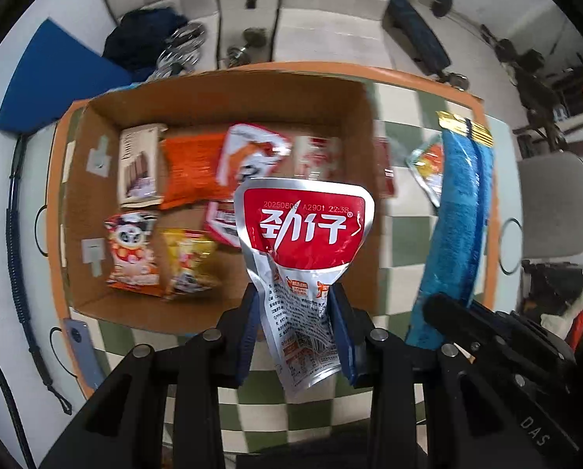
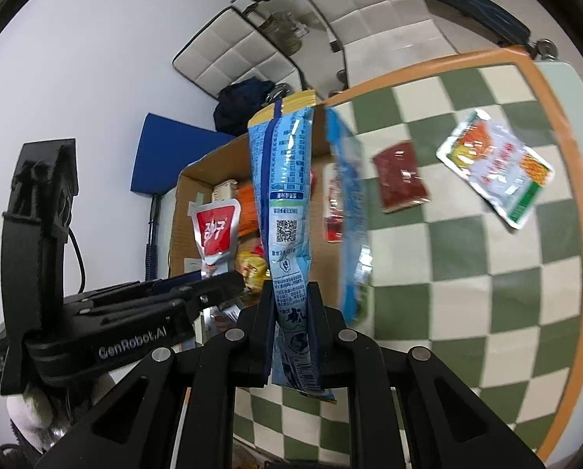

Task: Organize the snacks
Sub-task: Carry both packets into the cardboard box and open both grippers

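My left gripper (image 1: 295, 297) is shut on a silver pouch with a red label (image 1: 305, 230) and holds it above the near right part of an open cardboard box (image 1: 221, 90). Several snack packs lie inside the box, among them an orange pack (image 1: 192, 170) and a panda pack (image 1: 133, 252). My right gripper (image 2: 291, 305) is shut on a long blue snack bag (image 2: 285, 179), held upright beside the box; the bag also shows in the left wrist view (image 1: 461, 211). The left gripper and its pouch (image 2: 215, 228) show in the right wrist view.
The box stands on a green-and-white checked table with an orange rim (image 2: 576, 179). A dark red pack (image 2: 399, 179) and a clear pack with orange print (image 2: 494, 168) lie on the table right of the box. A phone (image 1: 81, 346) lies left of the box. Chairs stand behind.
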Tool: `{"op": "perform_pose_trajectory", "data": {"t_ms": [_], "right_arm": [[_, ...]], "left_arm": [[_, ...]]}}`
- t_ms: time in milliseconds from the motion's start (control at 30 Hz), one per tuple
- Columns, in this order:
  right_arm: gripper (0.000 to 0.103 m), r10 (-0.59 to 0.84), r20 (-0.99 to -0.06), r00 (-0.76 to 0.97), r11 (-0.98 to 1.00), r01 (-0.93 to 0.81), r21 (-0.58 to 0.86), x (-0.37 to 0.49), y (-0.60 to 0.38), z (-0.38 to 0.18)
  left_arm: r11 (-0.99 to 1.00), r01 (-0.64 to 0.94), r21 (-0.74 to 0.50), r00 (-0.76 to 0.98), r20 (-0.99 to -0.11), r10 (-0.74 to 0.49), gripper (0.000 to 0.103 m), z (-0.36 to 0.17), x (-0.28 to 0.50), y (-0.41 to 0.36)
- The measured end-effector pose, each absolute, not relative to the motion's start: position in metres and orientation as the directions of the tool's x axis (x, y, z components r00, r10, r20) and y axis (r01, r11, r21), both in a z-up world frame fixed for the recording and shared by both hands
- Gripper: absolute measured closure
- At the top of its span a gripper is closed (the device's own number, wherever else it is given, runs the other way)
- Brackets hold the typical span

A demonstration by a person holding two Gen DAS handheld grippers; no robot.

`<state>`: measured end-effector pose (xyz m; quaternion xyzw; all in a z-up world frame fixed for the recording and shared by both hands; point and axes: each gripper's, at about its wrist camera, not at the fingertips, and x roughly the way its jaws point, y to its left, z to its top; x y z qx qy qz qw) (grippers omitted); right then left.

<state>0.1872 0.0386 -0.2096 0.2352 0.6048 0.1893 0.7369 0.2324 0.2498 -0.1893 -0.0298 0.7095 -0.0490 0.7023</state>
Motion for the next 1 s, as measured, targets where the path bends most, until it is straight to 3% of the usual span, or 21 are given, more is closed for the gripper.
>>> {"op": "perform_pose_trajectory", "data": {"t_ms": [467, 1000], "right_arm": [[0.087, 0.493, -0.865, 0.094, 0.868, 0.007, 0.496, 0.231, 0.116, -0.27], [0.086, 0.457, -0.889, 0.021, 0.889, 0.023, 0.457, 0.241, 0.134, -0.31]], "left_arm": [[0.988, -0.049, -0.144, -0.193, -0.969, -0.151, 0.071, -0.272, 0.272, 0.304], [0.989, -0.031, -0.147, -0.291, -0.945, -0.15, 0.067, -0.306, 0.274, 0.306]]}}
